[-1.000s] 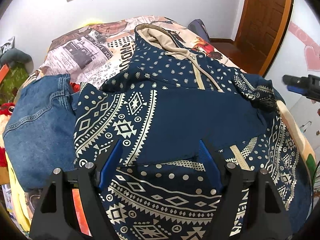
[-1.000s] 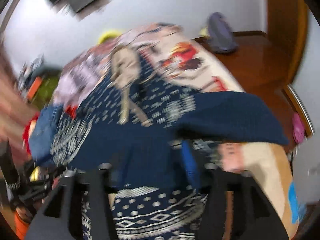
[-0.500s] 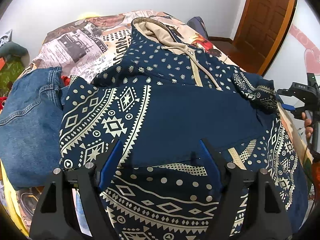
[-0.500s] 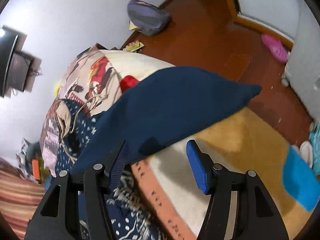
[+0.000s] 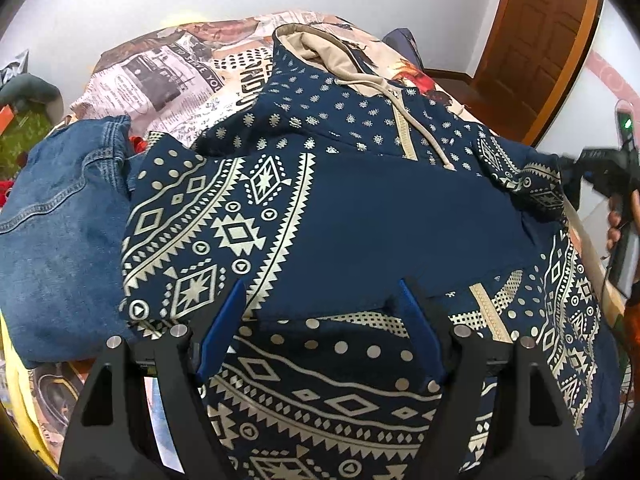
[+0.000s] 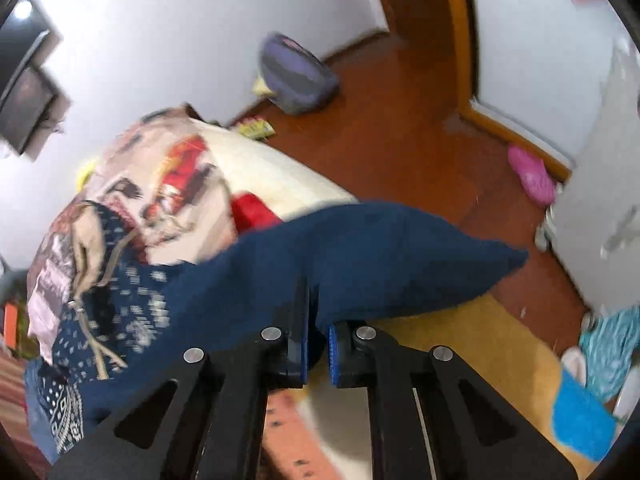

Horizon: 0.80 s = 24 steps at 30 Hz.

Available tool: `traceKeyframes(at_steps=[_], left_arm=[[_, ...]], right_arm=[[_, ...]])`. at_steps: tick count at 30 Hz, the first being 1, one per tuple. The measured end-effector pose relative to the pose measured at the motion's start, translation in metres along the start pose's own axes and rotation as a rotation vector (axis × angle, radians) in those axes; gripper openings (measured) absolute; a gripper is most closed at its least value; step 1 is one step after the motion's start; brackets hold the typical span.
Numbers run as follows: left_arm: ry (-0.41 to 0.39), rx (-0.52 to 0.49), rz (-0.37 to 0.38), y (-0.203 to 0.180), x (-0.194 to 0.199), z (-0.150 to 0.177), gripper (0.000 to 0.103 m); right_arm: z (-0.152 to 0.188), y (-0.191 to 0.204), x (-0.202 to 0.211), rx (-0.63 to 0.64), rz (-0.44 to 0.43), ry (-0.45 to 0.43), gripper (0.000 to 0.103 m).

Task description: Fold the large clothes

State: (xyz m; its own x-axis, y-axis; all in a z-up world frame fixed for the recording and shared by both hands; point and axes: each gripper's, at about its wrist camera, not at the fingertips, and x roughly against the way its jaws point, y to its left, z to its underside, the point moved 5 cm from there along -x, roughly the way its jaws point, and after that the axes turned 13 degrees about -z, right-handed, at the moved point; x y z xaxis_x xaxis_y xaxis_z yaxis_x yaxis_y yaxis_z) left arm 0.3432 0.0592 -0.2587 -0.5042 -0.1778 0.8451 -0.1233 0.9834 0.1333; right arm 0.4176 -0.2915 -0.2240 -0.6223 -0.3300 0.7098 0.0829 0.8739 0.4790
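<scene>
A navy hoodie (image 5: 360, 216) with cream geometric print and a beige hood lies spread on the bed, one sleeve folded across its chest. My left gripper (image 5: 320, 320) is open, just above the hoodie's lower front, holding nothing. My right gripper (image 6: 316, 344) is shut on the plain navy sleeve cuff (image 6: 380, 264) at the bed's right edge, and the sleeve lifts off the bed. The right gripper also shows in the left wrist view (image 5: 600, 168) at the hoodie's right side.
Folded blue jeans (image 5: 60, 216) lie left of the hoodie on the printed bedspread (image 5: 168, 80). Right of the bed is wooden floor (image 6: 420, 120) with a purple bag (image 6: 296, 72), a pink slipper (image 6: 532, 176) and a brown door (image 5: 536, 40).
My right gripper has closed on the navy sleeve cuff; half a second ago its jaws were open around it. The left gripper moved slightly over the hoodie.
</scene>
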Motion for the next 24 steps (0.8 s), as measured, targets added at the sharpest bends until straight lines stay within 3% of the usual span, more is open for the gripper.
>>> traceKeyframes(at_steps=[7,11,14,18,24], left_arm=[[-0.036,0.029,0.006,0.012,0.019,-0.002,0.076],[-0.061,0.05,0.004,0.023,0.032,-0.001,0.076],[-0.078,0.064,0.002,0.032,0.041,0.0,0.076],[-0.097,0.079,-0.014,0.048,0.052,0.004,0.076],[-0.103,0.085,-0.053,0.07,0.058,0.015,0.077]], right_arm=[[-0.023,0.099,0.06,0.227,-0.153,-0.113,0.006],[-0.016,0.163,0.077,0.317,-0.305,-0.079,0.006],[0.005,0.208,0.076,0.369,-0.408,-0.008,0.006],[0.048,0.25,0.055,0.433,-0.466,0.104,0.006],[0.136,0.264,-0.013,0.475,-0.44,0.385,0.006]])
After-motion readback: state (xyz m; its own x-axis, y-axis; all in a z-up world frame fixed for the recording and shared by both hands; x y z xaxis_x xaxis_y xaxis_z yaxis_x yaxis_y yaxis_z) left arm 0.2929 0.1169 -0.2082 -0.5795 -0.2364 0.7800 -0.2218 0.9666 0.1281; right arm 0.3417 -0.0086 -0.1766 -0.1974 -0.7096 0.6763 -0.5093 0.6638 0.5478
